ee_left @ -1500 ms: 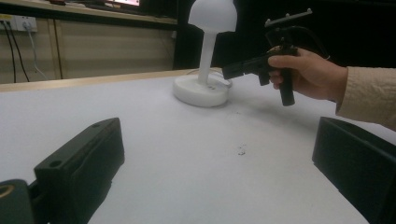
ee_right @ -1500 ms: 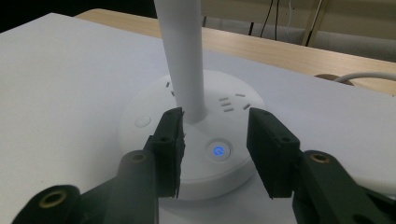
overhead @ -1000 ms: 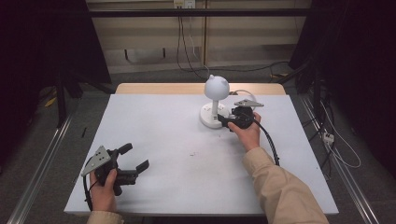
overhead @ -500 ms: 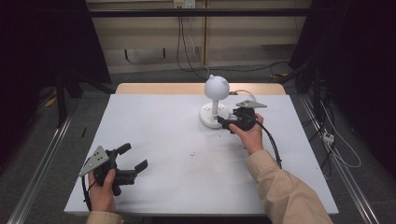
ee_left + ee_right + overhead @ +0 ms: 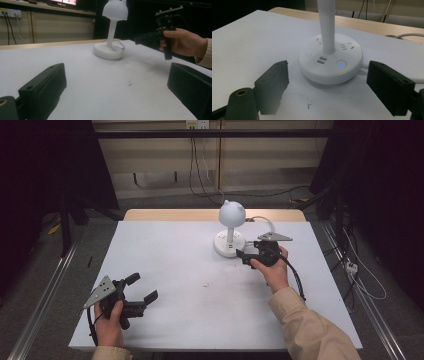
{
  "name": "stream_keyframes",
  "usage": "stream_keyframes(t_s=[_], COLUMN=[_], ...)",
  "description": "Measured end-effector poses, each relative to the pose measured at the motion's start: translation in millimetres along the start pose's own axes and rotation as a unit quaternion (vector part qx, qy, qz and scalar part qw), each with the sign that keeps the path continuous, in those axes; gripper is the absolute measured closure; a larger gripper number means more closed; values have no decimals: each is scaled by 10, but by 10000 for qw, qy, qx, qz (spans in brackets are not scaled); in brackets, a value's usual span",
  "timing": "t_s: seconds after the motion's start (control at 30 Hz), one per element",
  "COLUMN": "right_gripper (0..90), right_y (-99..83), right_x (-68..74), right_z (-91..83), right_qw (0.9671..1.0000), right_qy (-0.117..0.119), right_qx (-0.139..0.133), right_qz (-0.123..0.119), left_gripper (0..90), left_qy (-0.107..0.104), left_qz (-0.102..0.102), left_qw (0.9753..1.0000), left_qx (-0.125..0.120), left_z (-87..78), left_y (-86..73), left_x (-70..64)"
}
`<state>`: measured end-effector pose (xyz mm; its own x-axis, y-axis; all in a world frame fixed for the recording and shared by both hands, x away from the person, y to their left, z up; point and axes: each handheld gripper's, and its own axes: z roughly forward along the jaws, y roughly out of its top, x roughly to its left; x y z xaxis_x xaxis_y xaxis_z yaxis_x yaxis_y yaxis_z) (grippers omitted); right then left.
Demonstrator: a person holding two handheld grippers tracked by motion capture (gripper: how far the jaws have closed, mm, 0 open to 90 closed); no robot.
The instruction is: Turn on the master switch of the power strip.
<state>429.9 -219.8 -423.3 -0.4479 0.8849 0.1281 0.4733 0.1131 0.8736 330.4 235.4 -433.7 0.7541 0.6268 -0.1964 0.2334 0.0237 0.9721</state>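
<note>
A white desk lamp with a round head stands on a round base at the back middle of the white table. The base has a blue-lit button, USB ports and sockets on top. My right gripper sits just right of the base, pointing at it, open and holding nothing. In the right gripper view the right gripper frames the base between its jaws without touching it. My left gripper rests open near the front left corner, holding nothing.
The lamp's white cable curls behind the base toward the back right. A wooden strip borders the table's far edge. Small dark specks mark the table's middle. Cables lie on the floor to the right.
My right gripper has drifted slightly back and right, away from the lamp base. The left gripper has hardly moved.
</note>
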Motion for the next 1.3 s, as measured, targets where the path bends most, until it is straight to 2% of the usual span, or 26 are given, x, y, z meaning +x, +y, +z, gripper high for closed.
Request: stream_keyframes(t_s=[0.33, 0.57, 0.8, 0.9, 1.2, 1.3], right_gripper=[169, 168, 165, 165, 165, 165], right_y=[-35, -99, -155, -179, -273, -305], right_x=[73, 104, 120, 131, 99, 78], right_z=[-225, -346, -448, -494, -654, -709], right_qw=[9999, 9997, 9995, 9993, 9989, 9990], right_qy=[59, 162, 229, 230, 218, 222], right_qx=[-63, -61, -80, -88, -114, -136], right_qz=[-95, -192, -184, -266, -389, -357], left_gripper=[19, 19, 19, 19, 19, 19], left_qy=[4, 1, -11, -9, -10, -9], left_qz=[-1, -15, -4, -16, 7, 14], left_qw=[10000, 10000, 10000, 10000, 10000, 10000], left_qx=[19, 22, 21, 14, 26, 34], left_z=[0, 8, 11, 12, 24, 23], left_y=[1, -4, 2, 2, 2, 4], left_x=[-7, -12, -15, -14, -20, -21])
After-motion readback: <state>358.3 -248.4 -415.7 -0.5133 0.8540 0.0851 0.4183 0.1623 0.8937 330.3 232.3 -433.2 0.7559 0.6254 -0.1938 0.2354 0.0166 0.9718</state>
